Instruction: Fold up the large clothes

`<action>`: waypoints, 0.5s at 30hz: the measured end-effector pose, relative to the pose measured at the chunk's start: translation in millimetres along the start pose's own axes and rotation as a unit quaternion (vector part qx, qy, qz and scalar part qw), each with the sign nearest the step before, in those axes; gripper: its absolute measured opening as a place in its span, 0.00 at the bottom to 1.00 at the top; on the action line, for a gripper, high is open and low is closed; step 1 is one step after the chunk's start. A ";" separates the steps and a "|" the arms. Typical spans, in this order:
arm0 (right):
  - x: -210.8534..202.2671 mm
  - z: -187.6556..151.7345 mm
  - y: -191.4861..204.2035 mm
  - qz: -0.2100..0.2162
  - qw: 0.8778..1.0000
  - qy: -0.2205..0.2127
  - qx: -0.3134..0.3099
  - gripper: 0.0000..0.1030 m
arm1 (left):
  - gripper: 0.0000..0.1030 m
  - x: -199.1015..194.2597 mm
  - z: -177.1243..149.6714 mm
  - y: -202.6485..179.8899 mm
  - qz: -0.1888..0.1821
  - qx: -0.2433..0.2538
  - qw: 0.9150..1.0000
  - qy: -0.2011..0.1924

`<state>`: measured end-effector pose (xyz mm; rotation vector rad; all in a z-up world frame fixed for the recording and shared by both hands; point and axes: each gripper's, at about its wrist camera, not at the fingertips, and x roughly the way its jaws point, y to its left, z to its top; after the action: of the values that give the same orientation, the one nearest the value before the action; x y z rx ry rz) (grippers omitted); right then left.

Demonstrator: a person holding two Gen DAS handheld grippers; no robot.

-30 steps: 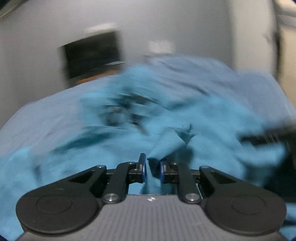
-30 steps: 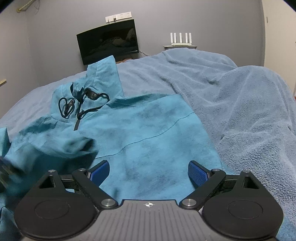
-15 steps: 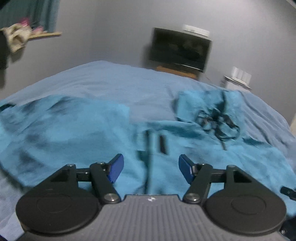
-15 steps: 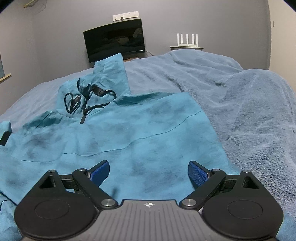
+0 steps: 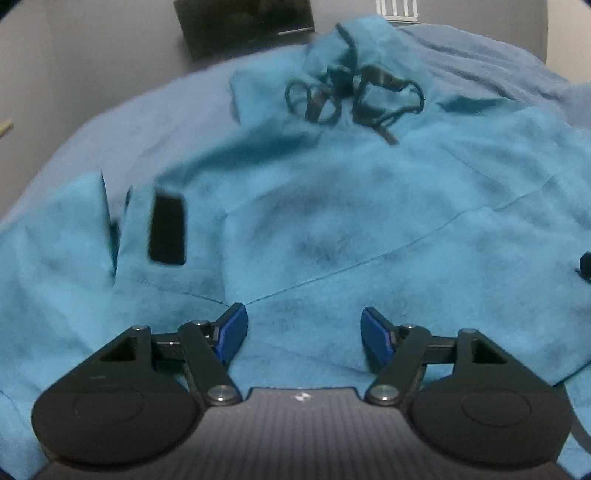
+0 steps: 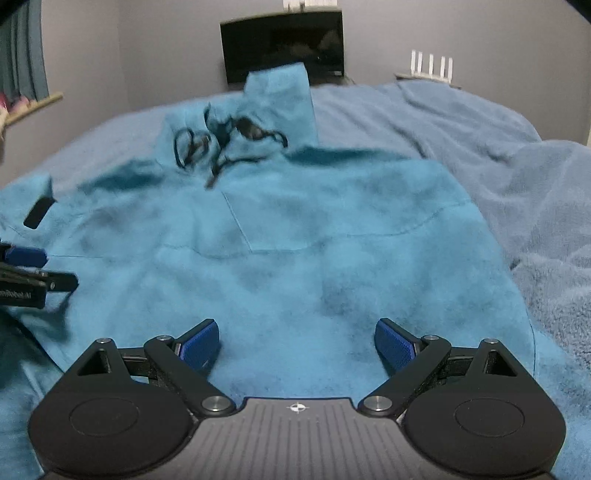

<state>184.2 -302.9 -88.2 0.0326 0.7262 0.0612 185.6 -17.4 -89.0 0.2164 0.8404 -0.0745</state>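
Swung back over hoodie [image 5: 332, 229] since earlier; left tool [image 5: 303, 328] spread, right tool [image 6: 295, 343] spread, both empty; next fold pending.

Both wrist cams low, facing hoodie [image 5: 332, 221]

A pale blue blanket [image 6: 498, 155] covers the bed and bunches in thick folds at three o'clock. A dark screen [image 6: 282, 44] stands against the grey wall [image 6: 461, 33] at twelve o'clock, a white router [image 6: 431, 64] at one o'clock. Curtains [image 6: 22, 66] hang at ten o'clock.
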 end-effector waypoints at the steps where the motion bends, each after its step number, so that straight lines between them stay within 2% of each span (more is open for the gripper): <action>1: 1.5 0.0 1.5 -0.004 1.000 0.002 -0.004 0.92 | 0.73 -0.5 -1.0 1.9 -0.004 -0.003 1.000 -0.004; 3: 3.5 -0.4 5.3 -0.007 1.000 0.001 -0.016 0.96 | 0.83 -5.3 -1.7 0.8 -0.011 -0.001 1.000 -0.013; 5: 3.4 -0.3 8.2 -0.009 1.000 -0.005 -0.024 0.97 | 0.87 -14.8 -5.0 0.4 -0.018 -0.001 0.999 -0.031; 10: -6.5 2.0 6.3 -0.019 0.999 -0.041 -0.013 0.97 | 0.87 -47.8 -1.9 6.6 -0.033 -0.039 0.994 -0.092; 13: -22.4 4.9 -4.0 -0.023 0.996 -0.081 0.023 1.00 | 0.87 -82.2 3.8 28.4 -0.055 -0.085 0.986 -0.133; 15: -30.2 6.2 -12.9 -0.014 0.994 -0.098 0.050 1.00 | 0.87 -107.1 5.0 50.1 -0.054 -0.113 0.980 -0.155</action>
<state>166.3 -317.9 -64.2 0.1236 0.5323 -0.0050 125.4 28.2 2.1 -0.0556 0.5439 -0.1094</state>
